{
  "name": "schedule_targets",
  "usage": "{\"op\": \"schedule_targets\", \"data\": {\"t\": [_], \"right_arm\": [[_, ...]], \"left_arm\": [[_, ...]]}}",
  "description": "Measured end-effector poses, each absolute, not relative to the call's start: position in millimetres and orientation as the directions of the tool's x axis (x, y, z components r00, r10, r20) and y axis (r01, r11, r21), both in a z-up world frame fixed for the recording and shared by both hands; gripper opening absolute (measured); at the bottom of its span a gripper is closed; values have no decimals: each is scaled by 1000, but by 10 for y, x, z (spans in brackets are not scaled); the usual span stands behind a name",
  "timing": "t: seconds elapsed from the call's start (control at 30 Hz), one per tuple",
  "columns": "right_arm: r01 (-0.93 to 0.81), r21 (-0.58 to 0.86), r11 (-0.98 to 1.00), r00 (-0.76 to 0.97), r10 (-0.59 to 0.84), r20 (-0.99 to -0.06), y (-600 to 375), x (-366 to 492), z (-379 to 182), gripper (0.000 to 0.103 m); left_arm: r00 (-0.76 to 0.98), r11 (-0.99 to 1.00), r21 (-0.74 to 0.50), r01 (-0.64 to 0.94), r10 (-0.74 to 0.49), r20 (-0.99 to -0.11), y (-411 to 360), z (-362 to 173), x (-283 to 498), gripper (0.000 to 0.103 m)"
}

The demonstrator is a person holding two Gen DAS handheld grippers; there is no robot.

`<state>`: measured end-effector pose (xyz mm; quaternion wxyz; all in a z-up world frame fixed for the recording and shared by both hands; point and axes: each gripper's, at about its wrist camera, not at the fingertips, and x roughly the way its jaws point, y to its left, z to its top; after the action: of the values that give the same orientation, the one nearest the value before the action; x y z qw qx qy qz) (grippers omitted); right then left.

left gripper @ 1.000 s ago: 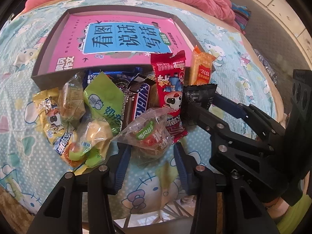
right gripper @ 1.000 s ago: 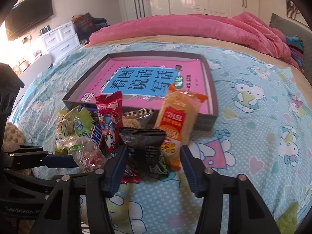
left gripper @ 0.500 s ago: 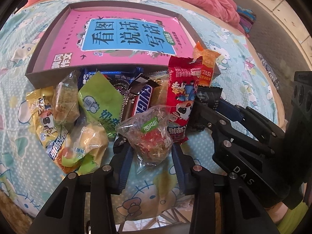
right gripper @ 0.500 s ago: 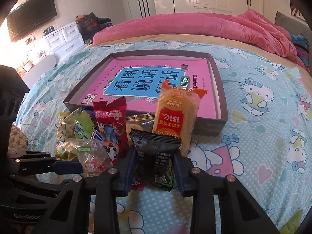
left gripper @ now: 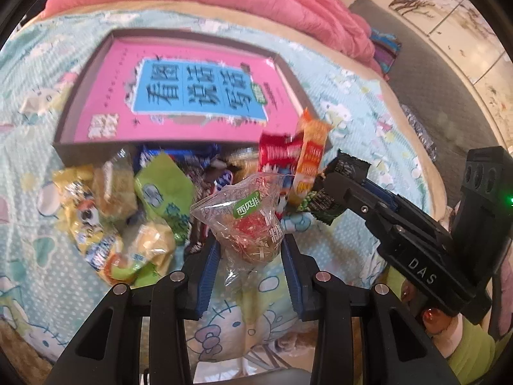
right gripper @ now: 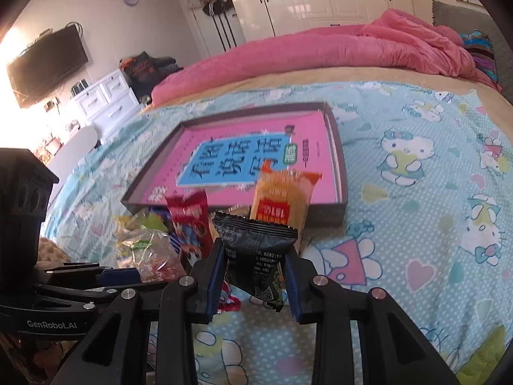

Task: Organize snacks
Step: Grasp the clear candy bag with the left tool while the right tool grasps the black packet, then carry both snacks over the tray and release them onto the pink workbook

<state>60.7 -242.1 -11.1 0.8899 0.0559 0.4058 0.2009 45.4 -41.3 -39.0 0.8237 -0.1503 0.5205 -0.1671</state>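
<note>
Seen from the left wrist, the left gripper (left gripper: 250, 250), angled down over the cartoon-print bed sheet (left gripper: 349, 240), pinches a clear plastic snack bag (left gripper: 247, 221) before the shallow grey tray (left gripper: 77, 102), while from the right wrist the right gripper (right gripper: 253, 277), likewise tilted, clamps a black foil snack packet (right gripper: 256, 250) narrowly.

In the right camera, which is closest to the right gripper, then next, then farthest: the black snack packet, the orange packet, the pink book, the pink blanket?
1. black snack packet, between the right gripper fingers.
2. orange packet, just behind it, leaning on the box.
3. pink book, flat inside the box.
4. pink blanket, bunched across the bed's far end.
</note>
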Motion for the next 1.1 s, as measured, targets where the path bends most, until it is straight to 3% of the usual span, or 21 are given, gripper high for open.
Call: {"op": "schedule_targets", "data": {"t": [0.43,0.87,1.1], "right_arm": [[-321,259,911,658,411,-631,-2404,729,262,34],[-312,285,906,669,423,-611,-2206,1062,317,34],[-286,274,918,646,396,-652,-2105,1300,148,34]], "left_arm": [[593,931,-362,44,-316,-741,267,-7,606,40],[595,929,-369,-25,-282,-753,570,-144,989,40],[590,937,-350,-23,-269,-761,595,-228,1221,40]]}}
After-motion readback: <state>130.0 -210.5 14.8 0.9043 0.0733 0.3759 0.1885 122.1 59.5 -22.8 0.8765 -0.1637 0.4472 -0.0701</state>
